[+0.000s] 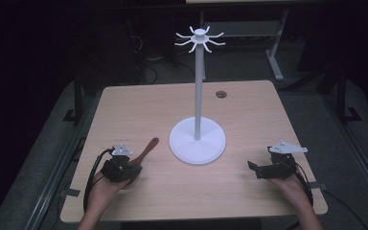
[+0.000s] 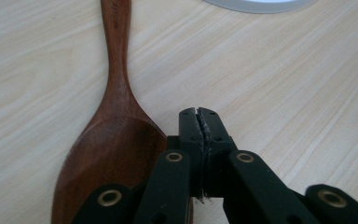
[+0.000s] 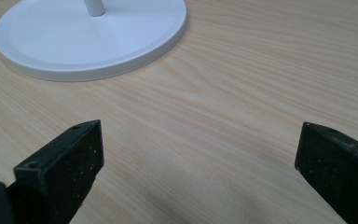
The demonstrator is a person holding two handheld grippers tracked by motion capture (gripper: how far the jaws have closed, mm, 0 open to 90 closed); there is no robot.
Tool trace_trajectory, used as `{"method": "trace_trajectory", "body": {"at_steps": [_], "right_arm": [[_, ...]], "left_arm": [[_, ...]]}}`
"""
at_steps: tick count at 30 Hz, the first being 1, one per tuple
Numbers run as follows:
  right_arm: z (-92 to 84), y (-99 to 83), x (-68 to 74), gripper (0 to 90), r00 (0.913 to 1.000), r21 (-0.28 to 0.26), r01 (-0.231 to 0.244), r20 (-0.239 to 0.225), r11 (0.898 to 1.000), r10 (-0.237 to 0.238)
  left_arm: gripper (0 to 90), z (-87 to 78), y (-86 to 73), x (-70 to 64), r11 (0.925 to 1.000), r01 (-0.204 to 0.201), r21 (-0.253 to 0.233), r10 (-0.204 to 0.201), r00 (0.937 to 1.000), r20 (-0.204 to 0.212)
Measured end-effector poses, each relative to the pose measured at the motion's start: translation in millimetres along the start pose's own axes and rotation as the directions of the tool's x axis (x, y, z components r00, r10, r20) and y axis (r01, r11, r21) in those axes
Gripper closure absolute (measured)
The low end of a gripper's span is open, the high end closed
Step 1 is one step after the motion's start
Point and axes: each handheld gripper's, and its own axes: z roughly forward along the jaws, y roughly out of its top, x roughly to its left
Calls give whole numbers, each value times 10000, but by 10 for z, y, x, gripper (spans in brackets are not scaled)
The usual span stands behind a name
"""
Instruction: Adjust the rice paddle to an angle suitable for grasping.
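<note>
Light wooden desk (image 1: 249,115). White stand (image 1: 197,141) upright near desk centre: round base, thin pole, curved hooks spread at top. Small dark round hole (image 1: 221,94) near far edge. Grey floor (image 1: 316,100) around.

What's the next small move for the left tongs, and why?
Probably open the left tongs and shift them sideways over the wooden spoon. Their jaws stand shut on nothing, beside the spoon's bowl, and the spoon lies flat on the table, so no grip is possible yet.
</note>
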Motion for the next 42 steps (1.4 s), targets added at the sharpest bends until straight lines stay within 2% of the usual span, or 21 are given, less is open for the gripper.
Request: {"method": "trace_trajectory", "body": {"at_steps": [8,13,16,20,21,25,26,29,30,35,38,39,40,42], "right_arm": [[16,-10,1,7,9999,56,-95,-60,9999,96],[14,-17,-11,7,10000,37,-76,-29,10000,76],[16,-20,-14,7,9999,65,-137,-22,9999,137],[17,-20,-19,7,9998,52,-174,-8,9998,174],[14,-19,-21,7,9998,35,-194,-2,9998,194],[9,-20,-29,7,9998,19,-208,34,9998,208],[8,-19,-26,7,9998,18,-214,43,9998,214],[6,-16,-25,7,9998,-54,-169,67,9998,170],[8,-16,-25,7,9998,-45,-176,69,9998,176],[8,-15,-23,7,10000,-47,-94,26,9999,94],[12,-15,-30,7,9997,-36,-220,46,9998,220],[15,-17,-37,7,9998,-2,-191,58,9998,191],[18,-17,-38,7,9997,-2,-219,63,9998,219],[16,-16,-37,7,9997,-3,-215,66,9998,215]], "left_arm": [[749,-37,90,55,9999,-129,109,130,9999,-106],[620,-38,201,80,9991,-344,243,355,9983,-454],[573,-29,269,96,9985,-403,384,427,9969,-656],[552,-23,340,132,9981,-352,507,388,9967,-710],[547,-24,393,173,9969,-373,697,425,9963,-750],[530,-25,512,238,9965,-249,797,322,9953,-913],[526,-28,545,259,9951,-348,930,433,9948,-919],[517,-13,610,287,9939,-347,1047,444,9948,-914],[508,12,672,313,9905,-315,1339,438,9950,-901],[491,120,787,366,9780,-255,2072,469,9940,-989],[476,183,853,401,9683,-386,2470,629,9939,-911],[473,183,853,401,9683,-386,2470,629,9939,-911],[468,219,897,408,9598,-365,2781,635,9940,-887],[465,250,939,411,9564,-358,2900,633,9943,-859]]}}
